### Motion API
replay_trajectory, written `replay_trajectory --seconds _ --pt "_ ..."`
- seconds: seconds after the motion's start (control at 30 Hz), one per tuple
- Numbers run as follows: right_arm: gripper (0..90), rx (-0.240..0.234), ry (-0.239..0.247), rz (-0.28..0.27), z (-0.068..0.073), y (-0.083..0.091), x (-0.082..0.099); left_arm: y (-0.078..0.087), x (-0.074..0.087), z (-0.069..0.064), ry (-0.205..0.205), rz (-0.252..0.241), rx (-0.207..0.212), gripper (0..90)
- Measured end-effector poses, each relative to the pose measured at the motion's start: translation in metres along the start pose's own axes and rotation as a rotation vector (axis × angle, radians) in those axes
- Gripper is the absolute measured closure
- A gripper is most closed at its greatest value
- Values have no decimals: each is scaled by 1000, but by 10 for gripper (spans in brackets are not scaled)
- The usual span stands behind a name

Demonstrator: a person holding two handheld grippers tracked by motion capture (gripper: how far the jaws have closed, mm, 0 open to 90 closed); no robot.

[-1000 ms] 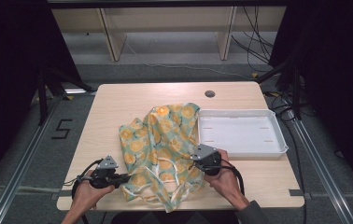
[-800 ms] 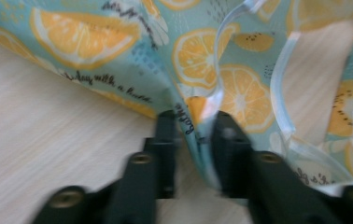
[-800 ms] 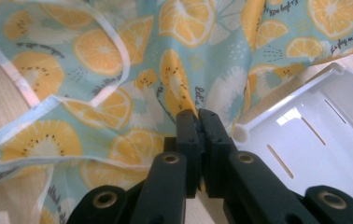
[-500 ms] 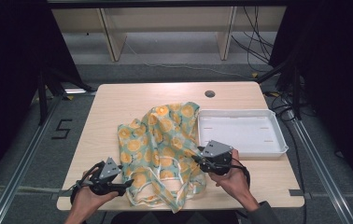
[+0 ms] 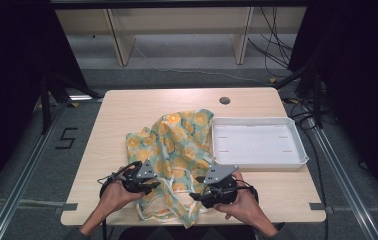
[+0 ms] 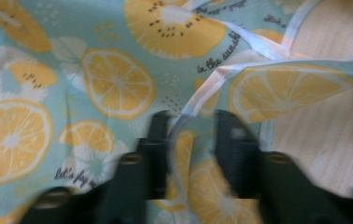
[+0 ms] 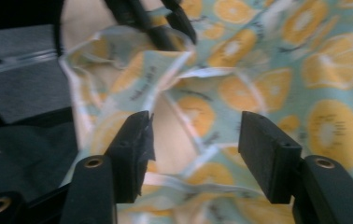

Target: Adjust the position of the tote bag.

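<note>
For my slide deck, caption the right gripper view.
Right gripper, jaws open, poised over the citrus-print cloth.

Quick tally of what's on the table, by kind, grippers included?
Lemon-print cloth: 1
White tray: 1
Handheld grippers: 2, left gripper and right gripper
Total: 4

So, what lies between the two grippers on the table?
In the high view, the near part of the fruit-print cloth lies between the left gripper and the right gripper.
</note>
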State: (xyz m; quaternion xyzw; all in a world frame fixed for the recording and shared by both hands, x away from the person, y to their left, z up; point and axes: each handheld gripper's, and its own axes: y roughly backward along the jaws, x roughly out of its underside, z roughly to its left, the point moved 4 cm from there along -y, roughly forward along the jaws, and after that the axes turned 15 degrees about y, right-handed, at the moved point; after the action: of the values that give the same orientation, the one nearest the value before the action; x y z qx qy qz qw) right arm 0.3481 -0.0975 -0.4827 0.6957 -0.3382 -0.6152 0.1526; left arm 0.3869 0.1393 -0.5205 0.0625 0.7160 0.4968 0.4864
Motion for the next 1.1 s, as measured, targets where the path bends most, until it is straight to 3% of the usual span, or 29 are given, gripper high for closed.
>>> replay_trajectory --seconds 0.03,0.13,0.2,0.3,0.33,0.47,0.53,0.57,0.6,0.63,0.7,0.73,0.77,0.8,0.83,0.87,0.93,0.97,1.07,1.1 --pt "418 0 0 0 0 0 0 1 -1 0 -5 -1 6 763" --pt "364 -103 -17 -7 15 -10 -1 7 -6 4 9 -25 0 895" --pt "321 -121 -11 15 23 -17 -1 12 -11 8 27 -44 4 897" --pt "306 -144 -28 -5 29 -25 -2 19 -18 12 65 -70 16 897" --pt "278 -199 -40 -9 35 -34 -3 23 -22 14 83 -83 9 897" --pt "280 -241 -12 28 46 -44 -4 28 -28 16 95 -106 25 897" --pt "582 -223 35 72 51 -55 -4 31 -28 15 114 -110 25 897" --pt "582 -223 35 72 51 -55 -4 31 -28 15 114 -110 25 897" --pt "799 -209 67 87 46 -54 -5 31 -26 16 113 -110 30 897" --pt "799 -209 67 87 46 -54 -5 31 -26 16 113 -110 30 897" --pt "898 -168 68 44 34 -44 -12 32 -22 17 125 -109 39 897" --pt "900 -147 73 19 26 -36 -16 33 -18 19 134 -110 36 897" --pt "900 -54 73 -26 1 -20 -28 34 -14 21 124 -108 42 896" --pt "900 -54 73 -26 1 -20 -28 34 -14 21 124 -108 42 897" --pt "900 -28 68 -39 -10 -17 -32 35 -11 21 146 -109 43 897" --pt "900 76 80 -50 -44 -13 -41 37 -8 22 144 -111 45 897" --pt "900 142 71 -46 -69 -17 -44 40 -4 22 154 -113 56 896" --pt "900 142 71 -46 -69 -17 -44 41 -2 22 147 -116 59 896" --pt "900 208 45 12 -104 -34 -39 45 4 18 176 -141 80 896" --pt "900 207 34 16 -112 -40 -37 48 5 19 157 -135 83 896"
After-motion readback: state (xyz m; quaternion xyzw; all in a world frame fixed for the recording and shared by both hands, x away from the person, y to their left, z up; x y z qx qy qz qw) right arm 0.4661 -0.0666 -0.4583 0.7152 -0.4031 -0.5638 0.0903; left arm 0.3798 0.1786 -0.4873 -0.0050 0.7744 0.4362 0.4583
